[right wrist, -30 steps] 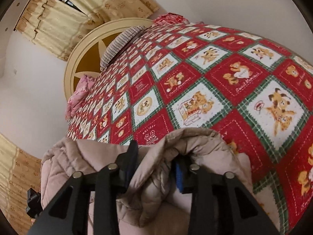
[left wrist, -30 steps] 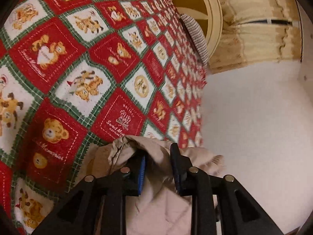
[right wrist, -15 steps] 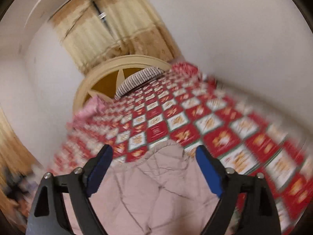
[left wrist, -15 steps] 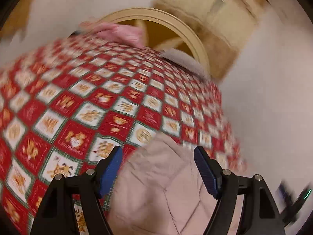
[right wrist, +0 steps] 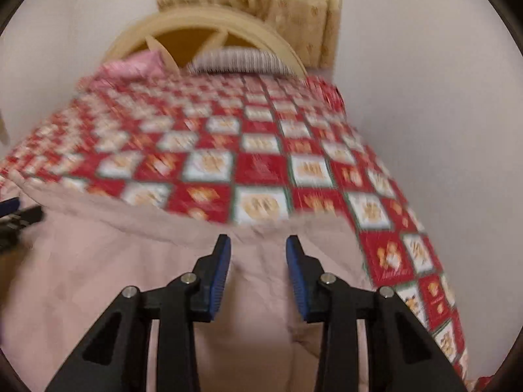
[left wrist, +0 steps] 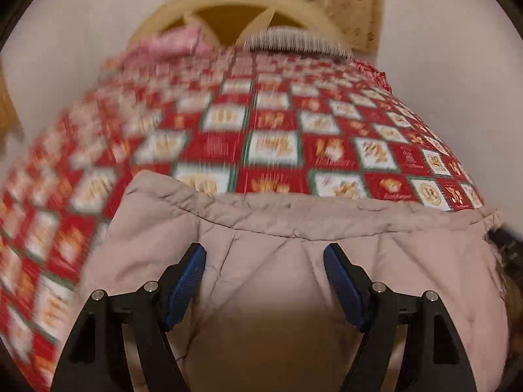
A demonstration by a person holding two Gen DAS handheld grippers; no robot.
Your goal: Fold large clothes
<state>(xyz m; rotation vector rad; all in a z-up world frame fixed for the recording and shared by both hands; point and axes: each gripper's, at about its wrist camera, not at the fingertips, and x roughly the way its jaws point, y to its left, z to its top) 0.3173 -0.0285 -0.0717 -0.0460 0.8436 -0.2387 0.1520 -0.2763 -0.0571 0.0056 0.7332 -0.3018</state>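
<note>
A large pale pink quilted coat (left wrist: 294, 248) lies flat at the near end of the bed, its far edge a straight stitched hem. It also fills the lower left of the right wrist view (right wrist: 108, 261). My left gripper (left wrist: 264, 251) is open wide and empty, hovering above the coat. My right gripper (right wrist: 258, 245) is open with a narrower gap, empty, above the coat's right part. The other gripper's tip (right wrist: 13, 209) shows at the left edge of the right wrist view.
The bed carries a red, white and green checked bear quilt (right wrist: 261, 143). A cream round headboard (right wrist: 209, 26), a striped pillow (right wrist: 238, 58) and a pink pillow (right wrist: 134, 65) are at the far end. White walls flank the bed; a beige curtain (right wrist: 294, 0) hangs behind.
Both grippers let go of the coat folds they pinched a second ago and opened. Both rose and swung to face the headboard; the right jaws have since narrowed. The coat now lies flat.
</note>
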